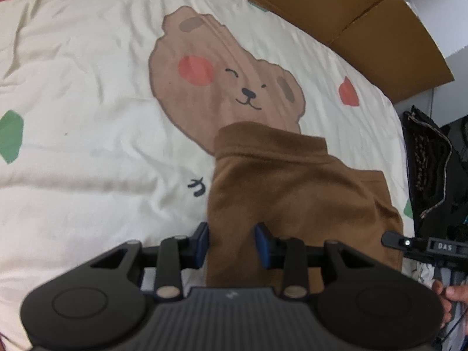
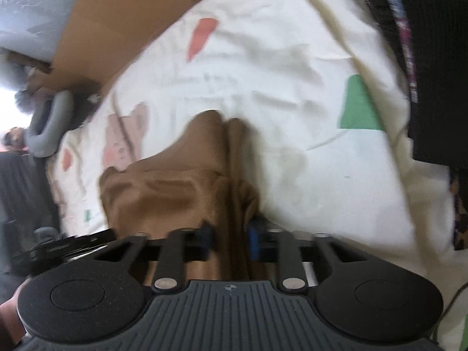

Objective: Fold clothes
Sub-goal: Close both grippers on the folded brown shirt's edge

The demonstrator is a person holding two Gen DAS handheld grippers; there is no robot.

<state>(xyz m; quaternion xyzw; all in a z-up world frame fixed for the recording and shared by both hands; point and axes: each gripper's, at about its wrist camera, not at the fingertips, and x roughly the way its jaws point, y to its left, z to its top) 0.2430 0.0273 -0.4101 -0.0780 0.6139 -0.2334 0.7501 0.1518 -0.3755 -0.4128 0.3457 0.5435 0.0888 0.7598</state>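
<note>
Lying bunched on the cream quilt (image 1: 87,87) printed with a brown bear, the soft brown fabric garment (image 1: 292,190) ran under both tools, its near end hidden beneath their black bodies. The left gripper (image 1: 232,241) had its blue pads clamped on a thick fold. The right gripper (image 2: 231,241), badly blurred, was pinched on a narrower ridge of the same cloth. Along the quilt's far edge stood tan cardboard panels (image 1: 336,5); dark patterned cloth (image 1: 430,161) hung past its right edge. A hand (image 1: 450,298) was cut off at the frame.
</note>
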